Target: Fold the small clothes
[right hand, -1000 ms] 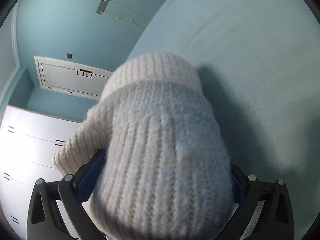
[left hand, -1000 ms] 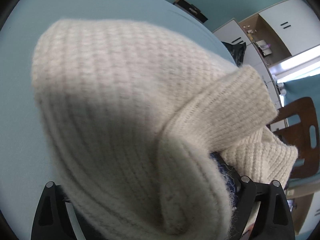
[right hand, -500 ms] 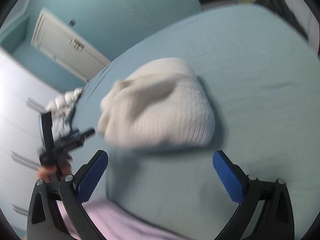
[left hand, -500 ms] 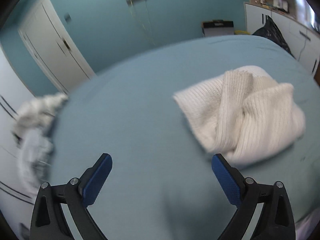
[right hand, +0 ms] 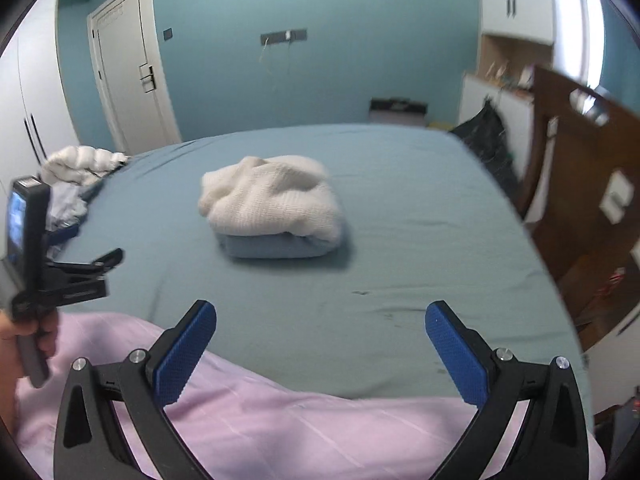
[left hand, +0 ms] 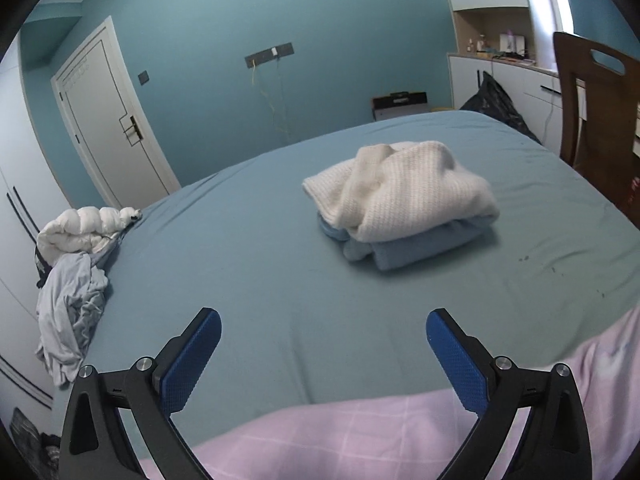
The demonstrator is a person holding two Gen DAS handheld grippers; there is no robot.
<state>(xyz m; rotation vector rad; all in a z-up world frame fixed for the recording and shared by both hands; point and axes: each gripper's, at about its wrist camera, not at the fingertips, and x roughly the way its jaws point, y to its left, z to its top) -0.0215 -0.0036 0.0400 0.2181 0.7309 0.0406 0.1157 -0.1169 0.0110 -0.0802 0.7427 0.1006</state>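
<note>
We held both the left gripper [left hand: 323,354] and right gripper [right hand: 320,346] spread and empty; the loosely folded cream knit sweater [left hand: 400,188] could slump off the folded blue garment [left hand: 416,246] mid-bed.

White sweater [left hand: 404,188] hides most of blue garment [left hand: 412,246].

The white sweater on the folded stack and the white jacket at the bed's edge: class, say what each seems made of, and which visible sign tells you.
White sweater: seemingly chunky wool or acrylic knit, matte and fuzzy; ribbed stitch rows show. White jacket: probably smooth synthetic shell with padding; puffy quilted ridges and a slight sheen suggest it. Exact fibres cannot be told.
</note>
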